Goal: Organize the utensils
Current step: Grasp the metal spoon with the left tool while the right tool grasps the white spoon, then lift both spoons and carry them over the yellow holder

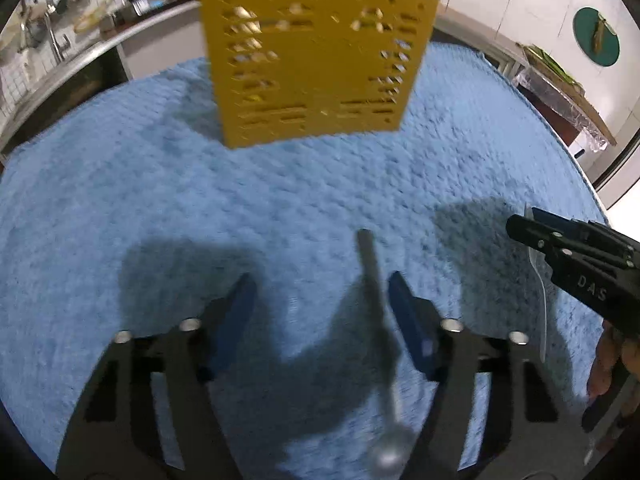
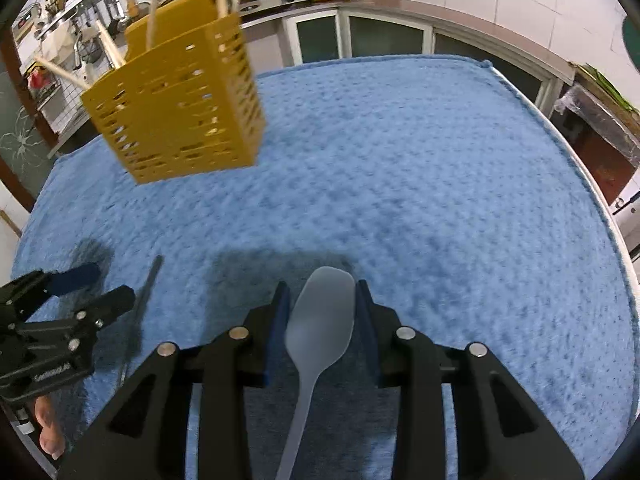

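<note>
In the left wrist view, the left gripper (image 1: 322, 300) hung over a blue towel (image 1: 120, 200) that covered the table. Its jaws stood apart. A metal spoon (image 1: 380, 360) lay between them, close to the right finger, with the handle pointing away from the camera and the round bowl near the bottom edge of the picture. This part was blurred, so I could not tell if the finger touched the handle; the left finger was clearly apart from it. A yellow utensil holder (image 1: 316, 64) with many slots stood upright on the towel, well beyond the gripper, and some light sticks showed through its holes. At the right edge the right gripper (image 1: 532, 228) came in, with a pale translucent spoon (image 1: 542, 292) in it, and a hand (image 1: 608, 364) was partly visible behind it.

In the right wrist view, the right gripper (image 2: 320, 292) had its two blue pads on both sides of the bowl of the translucent spoon (image 2: 320, 320), pressing on its edges. The spoon's handle ran back toward the camera. The yellow utensil holder (image 2: 180, 104) stood at the upper left on the blue towel (image 2: 440, 200), well apart from the gripper, with wooden chopsticks (image 2: 152, 16) rising out of its top. At the left edge the left gripper (image 2: 104, 284) was seen with its jaws apart, and the thin handle of the metal spoon (image 2: 148, 284) lay just beside its nearer finger
</note>
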Available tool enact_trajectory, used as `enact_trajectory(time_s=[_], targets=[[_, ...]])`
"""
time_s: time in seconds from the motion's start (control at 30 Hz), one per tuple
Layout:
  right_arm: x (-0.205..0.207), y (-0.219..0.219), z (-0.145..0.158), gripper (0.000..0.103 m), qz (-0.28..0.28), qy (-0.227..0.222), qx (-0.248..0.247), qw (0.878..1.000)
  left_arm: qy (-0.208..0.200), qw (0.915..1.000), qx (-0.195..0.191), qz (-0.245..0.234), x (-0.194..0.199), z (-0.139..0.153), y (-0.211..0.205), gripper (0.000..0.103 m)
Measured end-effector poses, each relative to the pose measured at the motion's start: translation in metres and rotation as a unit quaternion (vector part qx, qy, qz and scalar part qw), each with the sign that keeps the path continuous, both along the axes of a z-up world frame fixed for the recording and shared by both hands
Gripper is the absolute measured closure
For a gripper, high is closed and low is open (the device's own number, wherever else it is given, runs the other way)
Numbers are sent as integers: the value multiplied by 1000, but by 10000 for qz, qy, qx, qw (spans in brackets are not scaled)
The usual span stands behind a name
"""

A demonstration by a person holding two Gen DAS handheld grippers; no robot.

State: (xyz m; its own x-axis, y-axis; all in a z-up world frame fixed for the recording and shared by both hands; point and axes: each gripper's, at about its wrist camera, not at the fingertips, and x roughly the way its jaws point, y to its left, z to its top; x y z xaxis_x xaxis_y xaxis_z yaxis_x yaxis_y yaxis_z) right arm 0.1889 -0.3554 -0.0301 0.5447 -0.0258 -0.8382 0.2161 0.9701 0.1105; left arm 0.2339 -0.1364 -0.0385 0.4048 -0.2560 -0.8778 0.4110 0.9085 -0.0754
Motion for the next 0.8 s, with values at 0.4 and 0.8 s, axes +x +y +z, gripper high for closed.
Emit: enact_trajectory(time_s=[0.4, 0.8], targets=[[0, -15, -1, 70, -44, -70, 13, 10000, 377, 9989, 240, 103, 15, -12, -35, 84], [-1, -9, 17, 71, 138, -316, 52, 9994, 529, 9980, -212, 278, 28, -6, -21, 95]])
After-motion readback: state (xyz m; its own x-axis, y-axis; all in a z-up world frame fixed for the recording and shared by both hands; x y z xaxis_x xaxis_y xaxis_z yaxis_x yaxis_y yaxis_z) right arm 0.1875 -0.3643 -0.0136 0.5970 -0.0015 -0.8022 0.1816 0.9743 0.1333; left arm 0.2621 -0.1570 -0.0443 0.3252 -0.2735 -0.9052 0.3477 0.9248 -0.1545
